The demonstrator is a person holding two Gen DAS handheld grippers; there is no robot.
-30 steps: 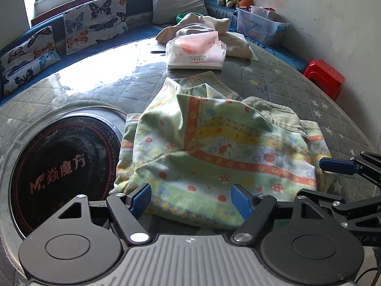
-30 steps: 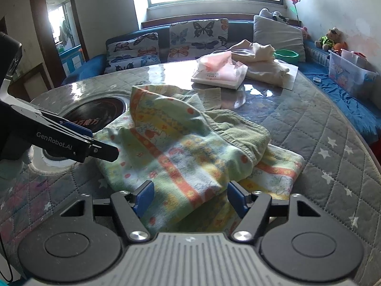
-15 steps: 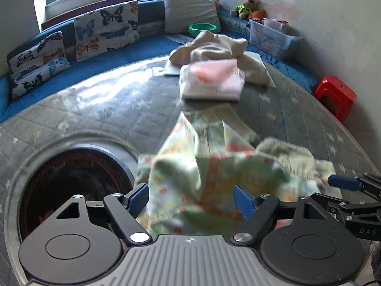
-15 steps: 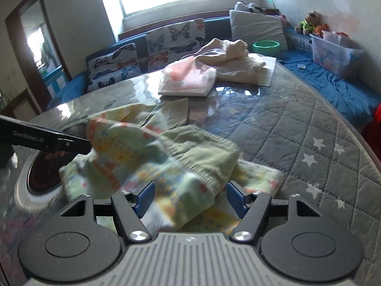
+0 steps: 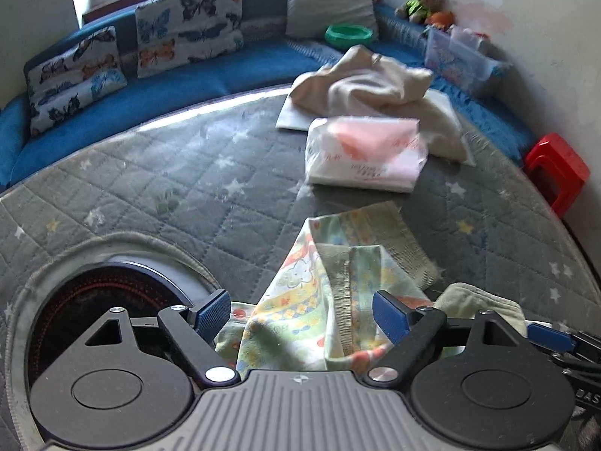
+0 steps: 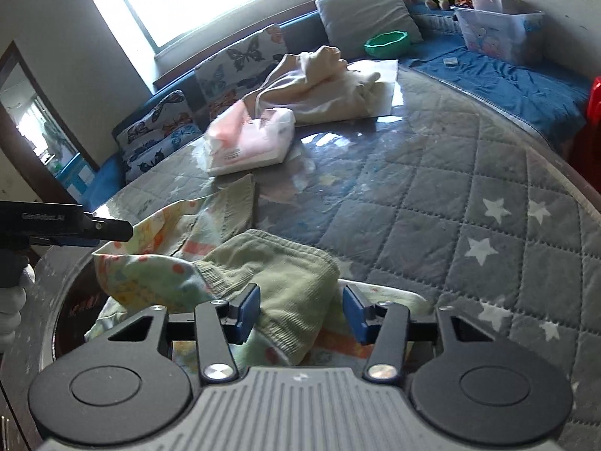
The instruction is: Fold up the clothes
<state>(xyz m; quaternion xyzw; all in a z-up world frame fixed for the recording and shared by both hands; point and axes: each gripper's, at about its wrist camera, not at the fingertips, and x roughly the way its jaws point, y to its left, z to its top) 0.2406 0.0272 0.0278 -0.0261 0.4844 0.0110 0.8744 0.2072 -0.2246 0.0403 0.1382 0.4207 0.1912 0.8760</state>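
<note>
The printed garment (image 5: 319, 300) lies rumpled on the quilted table (image 5: 188, 173), partly over the round dark inset (image 5: 86, 319), so both tools sit low over its near edge, seemingly to gather it for a fold; the left gripper (image 5: 300, 310) has its jaws spreading, cloth bunched between them but, as far as I can judge, not pinched; the right gripper (image 6: 300, 312) is narrowing its jaws around the green ribbed cuff (image 6: 285, 274), the left pad at the cloth, the right pad apart from it, so nothing is clamped yet; a folded pink pack (image 5: 364, 154) and a cream heap (image 5: 375, 82) wait further back, well clear.
</note>
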